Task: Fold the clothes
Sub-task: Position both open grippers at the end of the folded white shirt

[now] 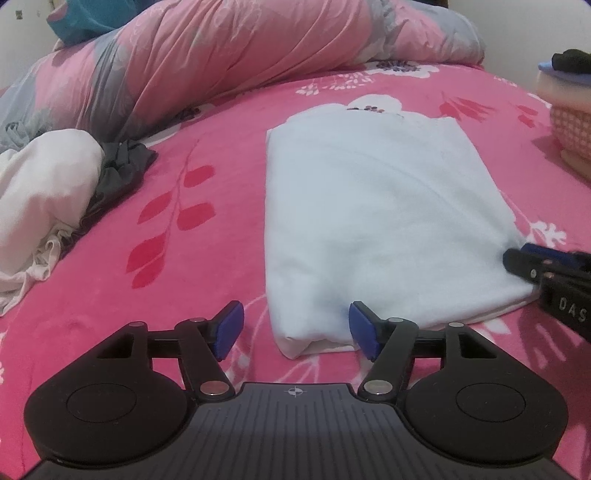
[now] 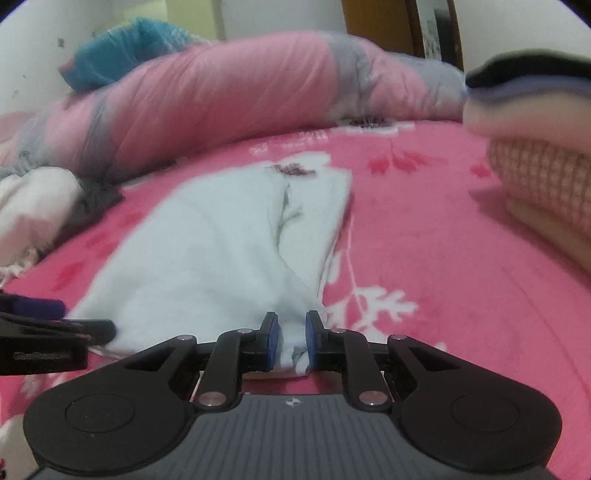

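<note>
A white garment (image 1: 369,206) lies folded into a long rectangle on the pink flowered bedsheet (image 1: 207,266). My left gripper (image 1: 295,330) is open, its blue pads standing either side of the garment's near left corner without pressing on it. At the near right corner, my right gripper (image 2: 291,343) is shut on a bunched bit of the white garment (image 2: 207,258). From the left wrist view the right gripper (image 1: 517,264) shows as black fingers at the cloth's right edge. The left gripper (image 2: 92,328) shows at the left edge of the right wrist view.
A heap of unfolded clothes, white (image 1: 40,199) and dark grey (image 1: 122,166), lies to the left. A rolled pink and grey quilt (image 1: 221,55) runs along the back with a teal garment (image 1: 81,18) on it. A pink basket (image 1: 572,125) holding folded clothes stands at the right.
</note>
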`<state>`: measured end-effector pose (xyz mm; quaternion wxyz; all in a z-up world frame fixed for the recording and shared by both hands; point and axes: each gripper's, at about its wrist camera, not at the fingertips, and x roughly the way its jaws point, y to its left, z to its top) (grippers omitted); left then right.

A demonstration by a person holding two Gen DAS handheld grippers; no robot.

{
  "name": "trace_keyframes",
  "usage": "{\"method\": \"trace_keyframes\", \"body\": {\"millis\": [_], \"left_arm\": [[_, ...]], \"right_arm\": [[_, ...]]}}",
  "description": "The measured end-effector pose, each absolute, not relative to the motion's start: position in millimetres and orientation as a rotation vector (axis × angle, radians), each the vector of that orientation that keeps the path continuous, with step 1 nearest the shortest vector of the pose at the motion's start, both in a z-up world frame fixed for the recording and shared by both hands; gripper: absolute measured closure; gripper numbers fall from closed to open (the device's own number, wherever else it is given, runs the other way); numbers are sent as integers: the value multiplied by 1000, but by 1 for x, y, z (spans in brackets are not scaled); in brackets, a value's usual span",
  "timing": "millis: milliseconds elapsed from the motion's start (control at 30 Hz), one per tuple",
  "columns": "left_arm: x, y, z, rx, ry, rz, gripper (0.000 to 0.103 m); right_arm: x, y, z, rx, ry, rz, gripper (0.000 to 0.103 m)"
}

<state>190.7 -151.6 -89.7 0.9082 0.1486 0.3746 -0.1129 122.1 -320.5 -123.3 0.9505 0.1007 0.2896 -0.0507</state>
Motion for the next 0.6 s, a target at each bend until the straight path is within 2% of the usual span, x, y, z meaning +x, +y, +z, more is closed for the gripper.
{"method": "trace_keyframes", "body": {"millis": [600], "left_arm": [[185, -160, -91, 352, 757, -193, 36]], "right_arm": [[118, -328, -127, 266, 584, -86, 86]]}}
